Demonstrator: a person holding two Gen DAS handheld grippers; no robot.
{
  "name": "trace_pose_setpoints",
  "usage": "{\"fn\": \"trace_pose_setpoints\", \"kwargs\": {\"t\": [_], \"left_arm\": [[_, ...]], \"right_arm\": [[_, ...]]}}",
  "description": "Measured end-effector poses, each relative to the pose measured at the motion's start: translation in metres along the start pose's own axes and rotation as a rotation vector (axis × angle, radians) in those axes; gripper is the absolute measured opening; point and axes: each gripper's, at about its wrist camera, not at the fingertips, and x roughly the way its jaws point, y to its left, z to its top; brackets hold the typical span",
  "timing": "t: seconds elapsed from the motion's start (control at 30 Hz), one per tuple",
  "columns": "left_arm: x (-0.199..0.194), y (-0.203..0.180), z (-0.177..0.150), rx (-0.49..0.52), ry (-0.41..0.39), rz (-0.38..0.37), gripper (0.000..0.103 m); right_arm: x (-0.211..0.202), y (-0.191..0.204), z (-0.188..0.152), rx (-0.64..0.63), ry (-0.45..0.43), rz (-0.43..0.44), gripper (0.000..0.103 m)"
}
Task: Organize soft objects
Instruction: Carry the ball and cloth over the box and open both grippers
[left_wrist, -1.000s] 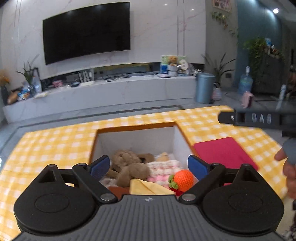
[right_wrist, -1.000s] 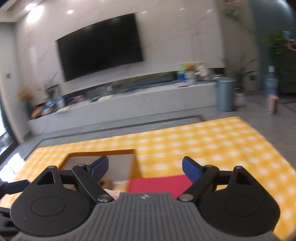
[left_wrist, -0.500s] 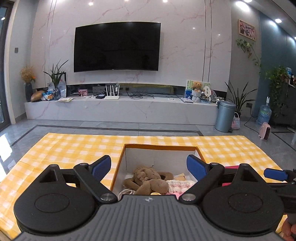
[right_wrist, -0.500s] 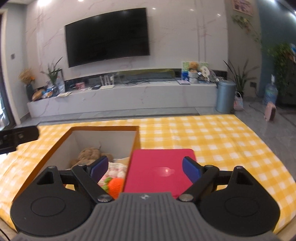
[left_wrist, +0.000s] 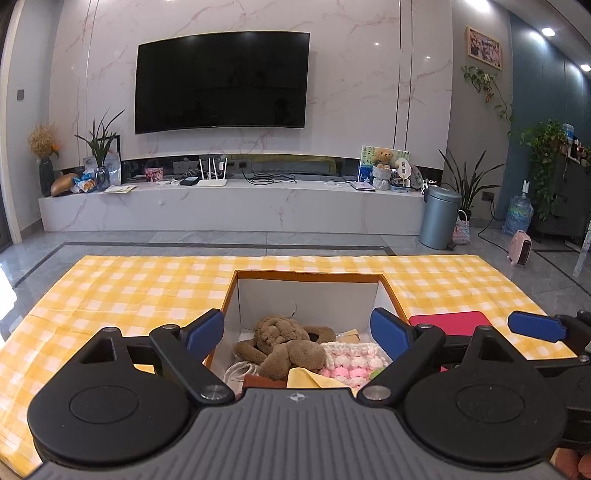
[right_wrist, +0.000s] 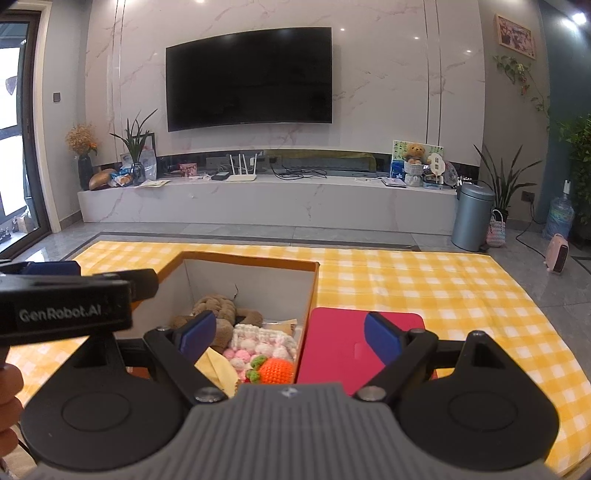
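1. nearest, the left gripper (left_wrist: 297, 332) hangs over the box (left_wrist: 308, 275) with its blue pads spread and nothing between them; the right gripper (right_wrist: 290, 334) is spread the same way, empty, straddling the box wall and the red lid (right_wrist: 340, 343).
2. inside the box lie a brown plush toy (left_wrist: 286, 341), a pink-and-white knitted piece (left_wrist: 351, 360), a yellow cloth (left_wrist: 306, 378) and an orange crocheted fruit (right_wrist: 277, 371).
3. the box sits on a yellow checked cloth (left_wrist: 129, 291).
4. beyond, a dark tv (left_wrist: 221, 81) hangs above a marble console (left_wrist: 229, 208).
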Motion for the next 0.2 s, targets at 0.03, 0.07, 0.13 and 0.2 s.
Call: {"fn": "trace_pose_setpoints", "kwargs": {"t": [0.03,0.07,0.13,0.2], "left_arm": [[-0.0005,-0.0005,-0.0003,0.002,0.001,-0.002,0.103],[-0.0007,-0.0005,-0.0002,0.001,0.001,-0.007,0.103],[-0.0023,-0.0006,-0.0004,0.000,-0.005,-0.019,0.102],[-0.0043,-0.0013,0.0001,0.009,-0.016,-0.023,0.102]], "right_arm": [[-0.0006,0.0002,0.0000,-0.001,-0.001,0.002,0.086],[-0.0016,0.0003,-0.0009,-0.003,-0.003,0.002,0.086],[-0.0021,0.0015,-0.0003,-0.008,-0.005,-0.001,0.086],[-0.0026,0.0013,-0.0007,-0.009,-0.008,-0.002,0.086]]}}
